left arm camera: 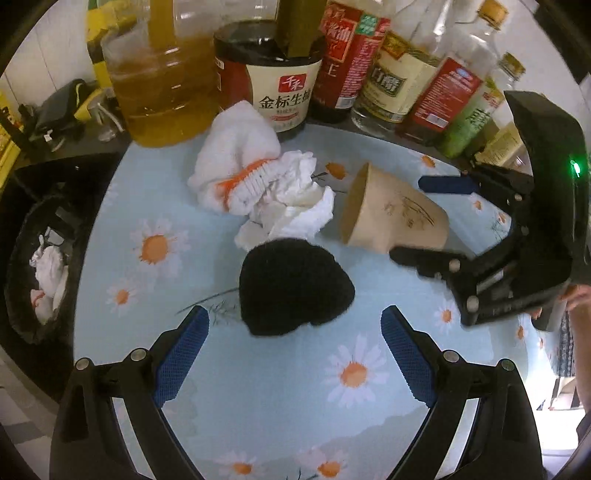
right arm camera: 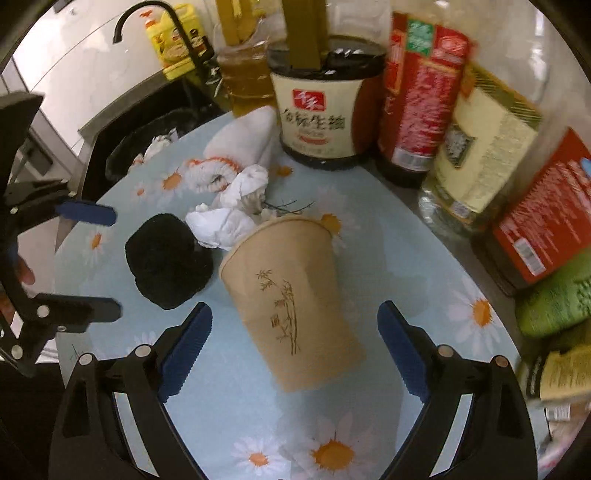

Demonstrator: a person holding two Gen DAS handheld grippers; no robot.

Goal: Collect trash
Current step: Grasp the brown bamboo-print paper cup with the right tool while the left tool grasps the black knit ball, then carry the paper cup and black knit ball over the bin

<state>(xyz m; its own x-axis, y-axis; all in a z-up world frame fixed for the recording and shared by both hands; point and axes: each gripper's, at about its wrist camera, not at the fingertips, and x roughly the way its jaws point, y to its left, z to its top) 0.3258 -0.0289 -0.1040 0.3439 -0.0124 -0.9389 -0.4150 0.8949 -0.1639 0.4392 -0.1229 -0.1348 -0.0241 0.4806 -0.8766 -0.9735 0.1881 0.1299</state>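
A tan paper cup (right arm camera: 291,302) with a bamboo print lies on its side on the daisy tablecloth (right arm camera: 424,258). My right gripper (right arm camera: 295,347) is open wide, its blue pads on either side of the cup without touching it. A black fuzzy wad (left arm camera: 295,284) lies just beyond the tips of my open left gripper (left arm camera: 295,350). Behind the wad sit crumpled white tissue (left arm camera: 295,210) and a white glove with an orange cuff (left arm camera: 236,170). In the left wrist view the cup (left arm camera: 395,210) lies at the right, between the right gripper's fingers (left arm camera: 447,184).
A bin lined with a black bag (left arm camera: 22,295) stands left of the table, with white tissue inside. Oil and sauce bottles (left arm camera: 280,85) crowd the table's far edge and right side. A black tap (right arm camera: 147,14) and a sink are behind the bin. A hand holds the right gripper.
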